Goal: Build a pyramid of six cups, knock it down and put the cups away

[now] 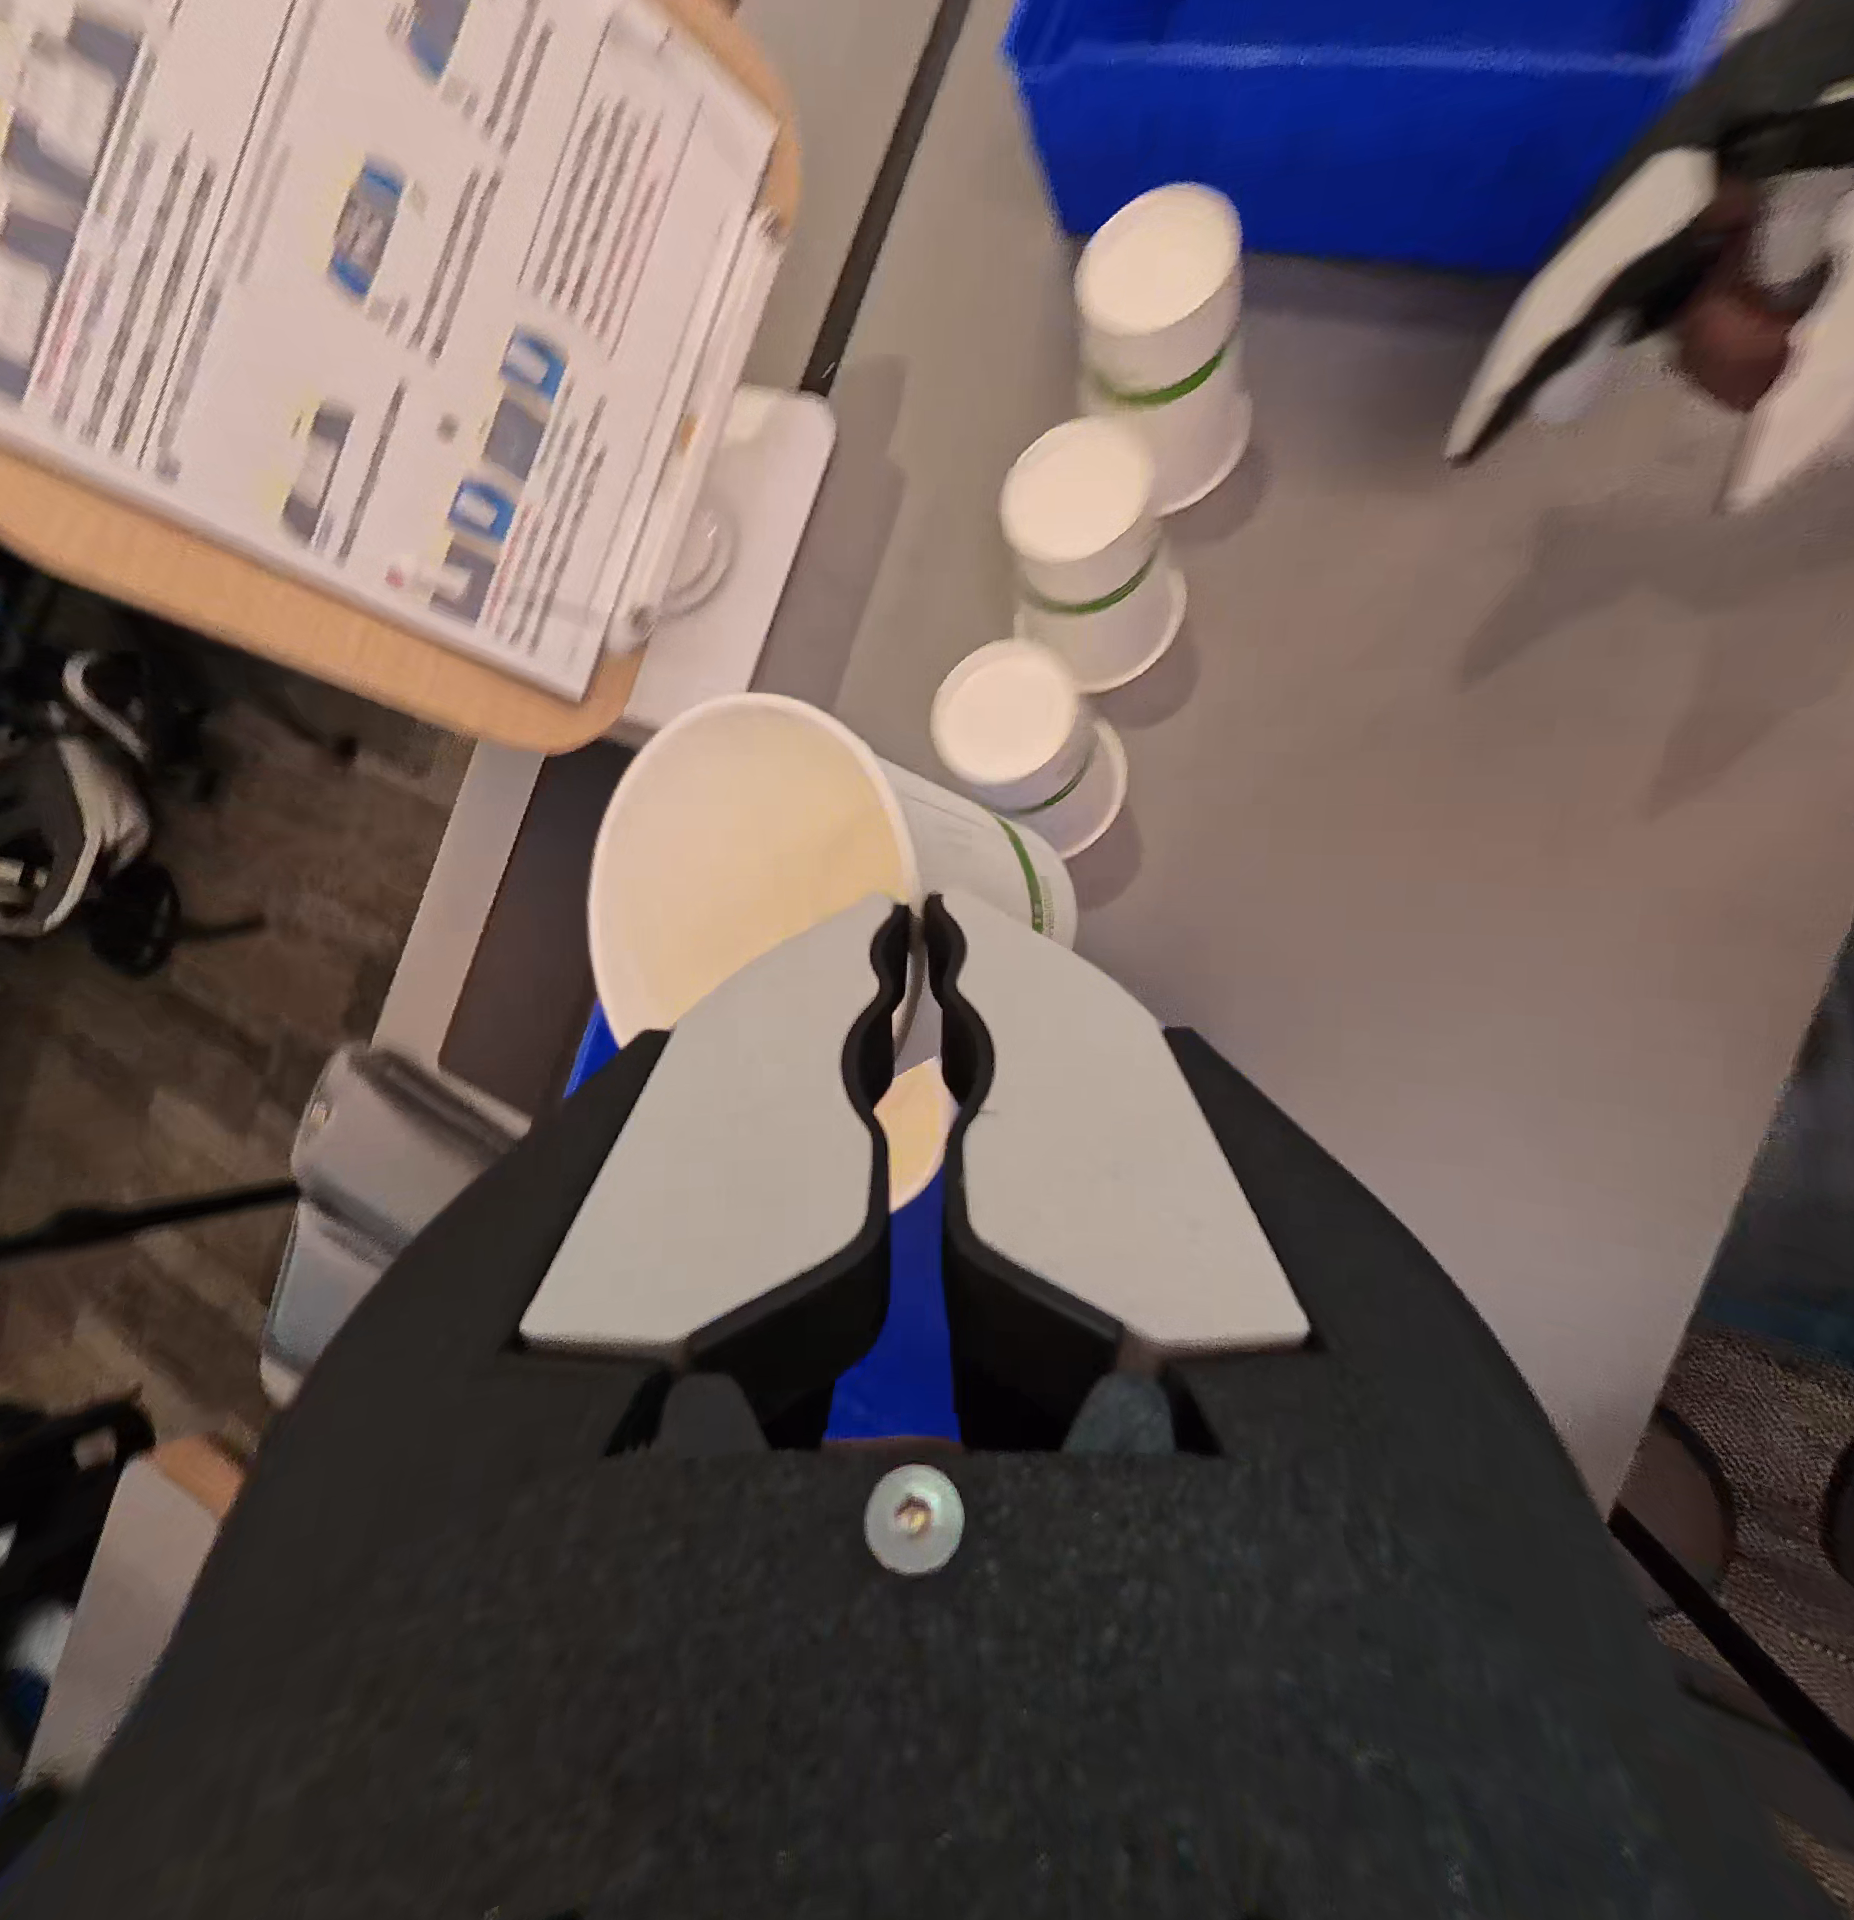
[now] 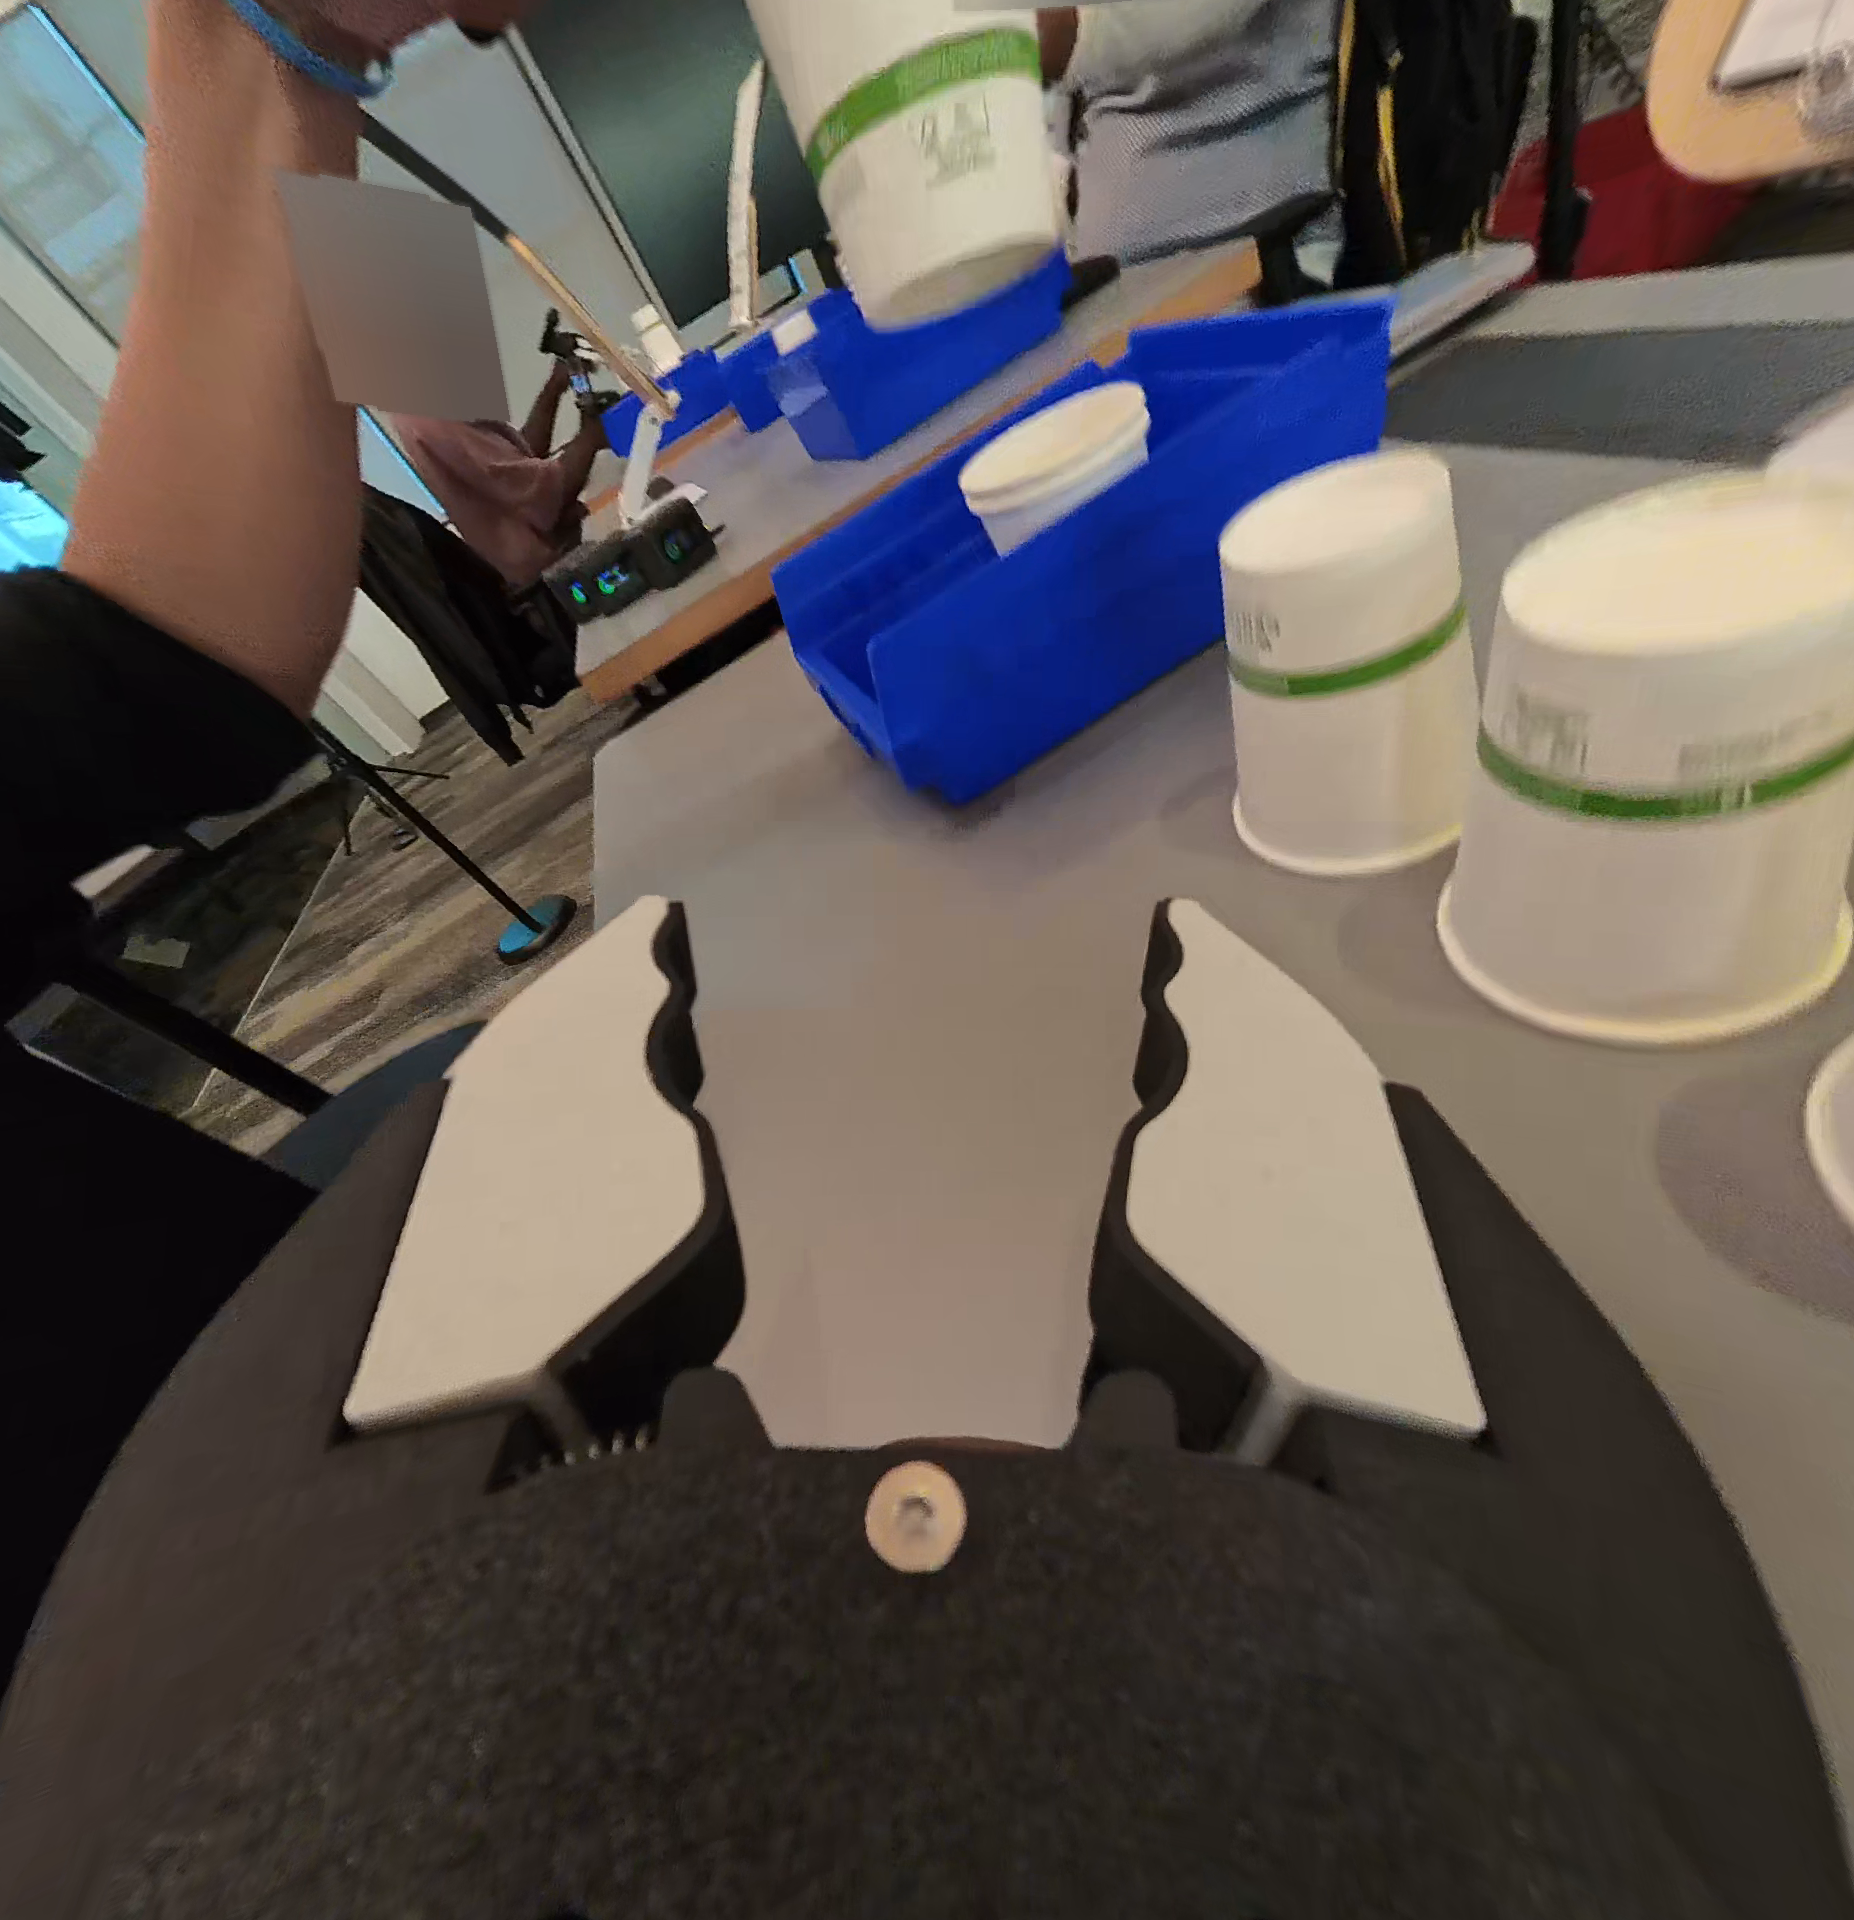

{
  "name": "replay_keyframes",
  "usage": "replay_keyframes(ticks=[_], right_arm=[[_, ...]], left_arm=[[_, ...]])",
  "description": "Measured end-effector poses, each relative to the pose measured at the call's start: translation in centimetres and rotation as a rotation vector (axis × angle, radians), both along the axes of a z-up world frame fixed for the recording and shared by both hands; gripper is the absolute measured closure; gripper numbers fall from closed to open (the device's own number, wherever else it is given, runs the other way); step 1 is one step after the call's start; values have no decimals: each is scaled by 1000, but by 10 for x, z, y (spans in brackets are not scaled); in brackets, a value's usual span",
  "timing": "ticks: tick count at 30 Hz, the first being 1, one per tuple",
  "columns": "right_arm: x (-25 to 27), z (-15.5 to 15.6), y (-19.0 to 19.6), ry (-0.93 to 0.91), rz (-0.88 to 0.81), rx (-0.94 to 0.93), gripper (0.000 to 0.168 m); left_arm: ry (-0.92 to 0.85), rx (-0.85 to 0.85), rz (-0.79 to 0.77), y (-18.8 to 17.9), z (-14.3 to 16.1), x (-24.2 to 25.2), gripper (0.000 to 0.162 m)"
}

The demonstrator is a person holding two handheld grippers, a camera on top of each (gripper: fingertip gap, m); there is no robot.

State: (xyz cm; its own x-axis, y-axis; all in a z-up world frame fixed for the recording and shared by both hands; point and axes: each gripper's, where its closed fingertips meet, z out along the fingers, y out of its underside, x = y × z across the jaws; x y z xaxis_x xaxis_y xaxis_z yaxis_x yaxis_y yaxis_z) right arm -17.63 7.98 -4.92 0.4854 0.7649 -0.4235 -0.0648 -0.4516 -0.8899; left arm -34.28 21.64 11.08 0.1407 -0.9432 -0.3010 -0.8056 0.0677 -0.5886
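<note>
The left gripper (image 1: 918, 914) is clamped on the rim of a white paper cup (image 1: 757, 862) with a green band, one finger inside the mouth and the other against the outer wall, so the cup is carried tilted with its open mouth turned toward the camera, raised above the near edge of the grey table (image 1: 1422, 935). In the right wrist view the same held cup (image 2: 933, 156) hangs high at the top of the frame, above the blue bins. Just past the held cup, three more cups stand upside down in a row on the table: the nearest cup (image 1: 1022, 753), the middle cup (image 1: 1094, 551) and the farthest cup (image 1: 1162, 332), each close beside the next, the last one just in front of a blue bin (image 1: 1349, 125). The right gripper (image 2: 918, 914) has its jaws spread wide with nothing between them, only bare table showing in the gap; it hovers low over the surface, with two of the inverted cups to its right. In the left wrist view it appears blurred at the upper right (image 1: 1671, 343), well apart from the row. Another cup (image 2: 1058, 462) sits upside down inside a blue bin (image 2: 1006, 665) ahead of the right gripper
</note>
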Motion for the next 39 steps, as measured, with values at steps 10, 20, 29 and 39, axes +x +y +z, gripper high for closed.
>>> replay_keyframes(ticks=[10,20,29,39], right_arm=[[-39,42,40,54,6,115,59],[-21,34,35,57,15,99,90],[1,31,42,103,-43,32,91],[8,32,42,99,-56,6,90]], left_arm=[[-24,-24,-326,-93,-14,111,159],[-122,-94,-407,-116,-31,168,159],[-498,-250,-185,-92,-26,164,102],[-708,-683,-2,-89,-90,144,77]])
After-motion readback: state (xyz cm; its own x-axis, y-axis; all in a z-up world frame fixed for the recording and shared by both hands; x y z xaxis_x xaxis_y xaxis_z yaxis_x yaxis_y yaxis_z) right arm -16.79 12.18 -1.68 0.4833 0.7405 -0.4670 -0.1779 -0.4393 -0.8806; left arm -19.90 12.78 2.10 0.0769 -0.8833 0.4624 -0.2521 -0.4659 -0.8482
